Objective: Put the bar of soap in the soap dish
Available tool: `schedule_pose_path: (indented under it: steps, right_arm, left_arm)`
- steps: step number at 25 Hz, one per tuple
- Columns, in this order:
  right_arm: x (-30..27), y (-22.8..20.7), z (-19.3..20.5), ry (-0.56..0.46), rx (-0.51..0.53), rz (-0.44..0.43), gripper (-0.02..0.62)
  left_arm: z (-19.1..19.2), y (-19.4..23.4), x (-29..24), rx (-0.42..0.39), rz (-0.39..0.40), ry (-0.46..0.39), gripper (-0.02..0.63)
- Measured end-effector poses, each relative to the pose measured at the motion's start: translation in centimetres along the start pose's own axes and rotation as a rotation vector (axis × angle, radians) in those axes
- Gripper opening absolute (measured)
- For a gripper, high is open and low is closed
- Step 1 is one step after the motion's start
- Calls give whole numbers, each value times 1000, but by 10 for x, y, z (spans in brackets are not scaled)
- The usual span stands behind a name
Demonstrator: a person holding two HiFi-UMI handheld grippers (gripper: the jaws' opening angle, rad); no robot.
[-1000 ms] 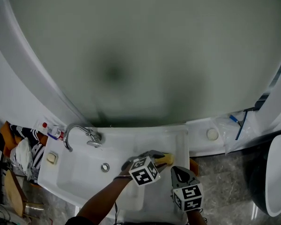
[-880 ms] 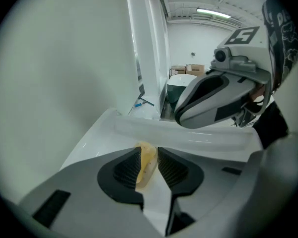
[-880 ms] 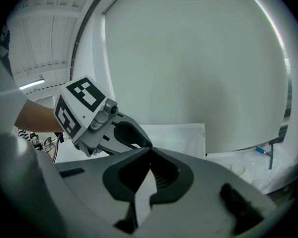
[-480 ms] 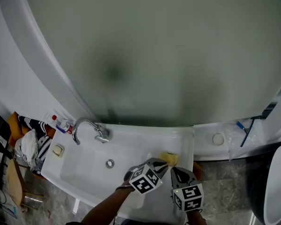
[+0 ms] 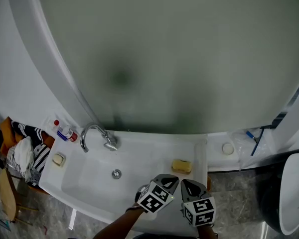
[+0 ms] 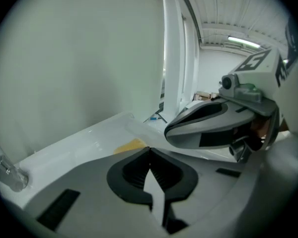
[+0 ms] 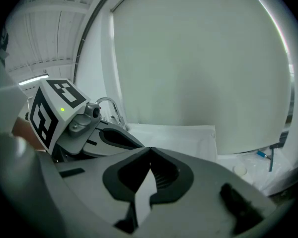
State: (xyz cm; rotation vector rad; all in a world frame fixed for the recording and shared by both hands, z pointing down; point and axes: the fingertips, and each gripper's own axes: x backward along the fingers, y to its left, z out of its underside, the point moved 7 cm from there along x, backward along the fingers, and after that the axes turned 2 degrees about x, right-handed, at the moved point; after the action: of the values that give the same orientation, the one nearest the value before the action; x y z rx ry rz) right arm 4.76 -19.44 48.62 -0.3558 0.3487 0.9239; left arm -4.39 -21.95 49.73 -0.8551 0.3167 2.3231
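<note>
A yellow bar of soap lies on the right ledge of the white sink; the left gripper view shows the soap just beyond the jaw tips. Whether a dish is under it I cannot tell. My left gripper hovers near the sink's front edge, a short way back from the soap, shut with nothing in it. Close on its right, my right gripper is also shut and holds nothing. Far left, a small beige bar rests on the sink's left corner.
A chrome tap stands at the back left, the drain in the basin. Small tubes and a striped cloth lie to the left. A round white disc and a blue pen lie right.
My left gripper drew back from the yellow soap toward the sink's front edge and its jaws closed empty. The soap stayed on the ledge. My right gripper shifted slightly.
</note>
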Motion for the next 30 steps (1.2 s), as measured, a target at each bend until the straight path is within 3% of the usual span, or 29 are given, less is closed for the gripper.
schedule_pose_path:
  steps: [7,13,20,30]
  right_arm:
    - [13,28,2,-14,10,38,11]
    - [30,50,7,-47,-39,25,11]
    - [49,75,13,-64,-24,76,11]
    - [61,91,16,-66,5,102,11]
  left_arm:
    - [12,-11,33,126,-8,-84,11]
    - [17,-29,62,144,0,-169,11]
    - [31,-44,89,194,0,-242,11]
    - [39,-55,101,179,9,-253,11]
